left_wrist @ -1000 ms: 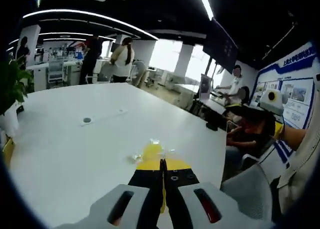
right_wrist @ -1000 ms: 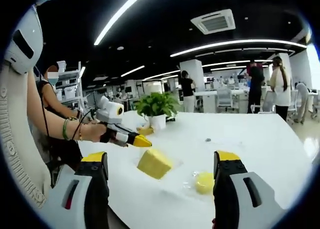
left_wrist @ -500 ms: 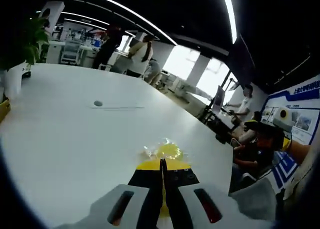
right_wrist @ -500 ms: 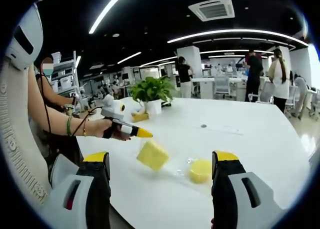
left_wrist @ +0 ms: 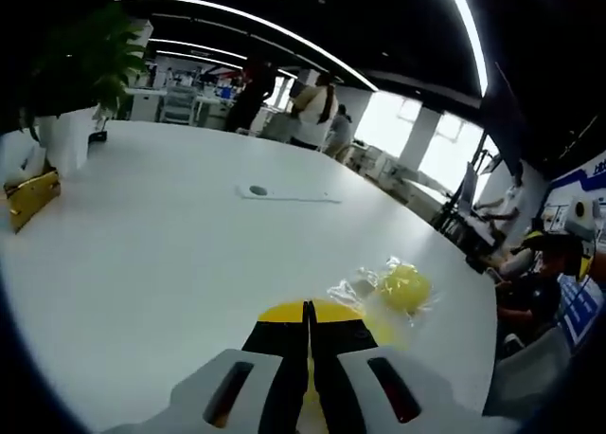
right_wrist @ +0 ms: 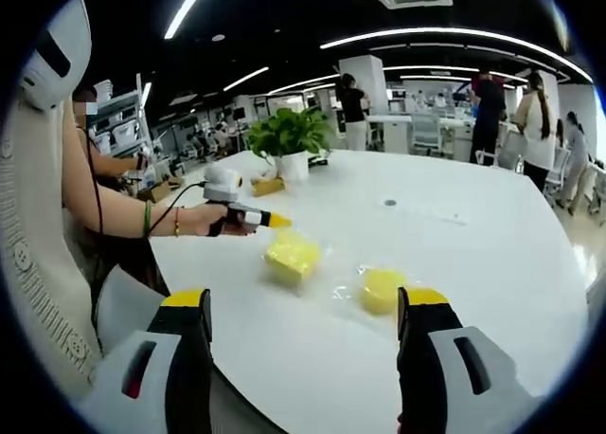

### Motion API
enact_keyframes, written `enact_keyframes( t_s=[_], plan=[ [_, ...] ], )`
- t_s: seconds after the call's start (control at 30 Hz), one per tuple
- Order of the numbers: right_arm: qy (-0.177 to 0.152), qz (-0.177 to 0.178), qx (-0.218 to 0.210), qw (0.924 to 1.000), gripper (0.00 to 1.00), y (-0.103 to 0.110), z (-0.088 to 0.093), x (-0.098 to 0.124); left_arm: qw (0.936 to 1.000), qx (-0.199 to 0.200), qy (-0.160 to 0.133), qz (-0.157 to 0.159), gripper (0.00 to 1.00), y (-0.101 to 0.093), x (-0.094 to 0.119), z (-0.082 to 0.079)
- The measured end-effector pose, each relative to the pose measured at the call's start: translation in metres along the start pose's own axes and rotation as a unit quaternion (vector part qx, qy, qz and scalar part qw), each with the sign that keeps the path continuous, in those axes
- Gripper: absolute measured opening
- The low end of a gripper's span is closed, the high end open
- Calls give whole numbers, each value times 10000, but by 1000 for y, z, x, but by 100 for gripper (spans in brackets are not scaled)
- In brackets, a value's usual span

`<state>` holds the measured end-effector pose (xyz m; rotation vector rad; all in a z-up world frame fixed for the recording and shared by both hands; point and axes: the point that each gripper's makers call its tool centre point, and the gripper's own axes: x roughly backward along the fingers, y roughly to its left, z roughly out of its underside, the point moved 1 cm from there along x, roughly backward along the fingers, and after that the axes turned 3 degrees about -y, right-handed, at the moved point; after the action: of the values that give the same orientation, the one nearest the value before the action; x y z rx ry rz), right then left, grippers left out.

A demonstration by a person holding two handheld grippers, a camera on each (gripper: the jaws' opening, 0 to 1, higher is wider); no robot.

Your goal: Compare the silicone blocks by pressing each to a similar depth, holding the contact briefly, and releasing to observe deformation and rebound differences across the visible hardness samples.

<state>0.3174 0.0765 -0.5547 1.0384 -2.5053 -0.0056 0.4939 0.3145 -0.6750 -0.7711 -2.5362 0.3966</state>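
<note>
In the right gripper view, the right hand-held gripper (right_wrist: 301,325) stands with its jaws wide apart and nothing between them, above the white worktop (right_wrist: 454,254); just ahead between the jaws lie a round yellow block (right_wrist: 381,288) and, a little left and farther, a square yellow block (right_wrist: 293,255). The left hand-held gripper (right_wrist: 275,222), jaws closed together and empty, has its tip just beside the square block's far edge. Beyond stand a potted plant (right_wrist: 293,140) and people.
</note>
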Motion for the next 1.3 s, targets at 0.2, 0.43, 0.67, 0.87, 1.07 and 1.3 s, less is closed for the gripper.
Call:
enact_keyframes(
  t_s=[0.2, 0.43, 0.67, 0.87, 1.07, 1.3],
  plan=[
    [204, 9, 18, 9998, 74, -6, 7, -1, 9997, -34, 74, -226, 0, 12, -14, 17],
    [203, -75, -220, 9995, 73, -8, 11, -2, 9988, -300, 226, -301, 0, 19, -23, 29],
    [256, -87, -225, 9994, 73, -8, 15, -2, 9989, -314, 141, -303, 0, 17, -23, 27],
    [229, -92, -255, 9994, 73, -7, 16, -2, 9981, -519, 162, -283, 0, 12, -19, 24],
    [-374, -242, -608, 9972, 74, 3, -11, 0, 9953, -872, 207, -373, 7, 9, -6, 18],
    [-498, -294, -465, 9972, 74, 12, -18, 6, 9917, -1216, 23, -428, 27, -8, 20, 0]
  ],
)
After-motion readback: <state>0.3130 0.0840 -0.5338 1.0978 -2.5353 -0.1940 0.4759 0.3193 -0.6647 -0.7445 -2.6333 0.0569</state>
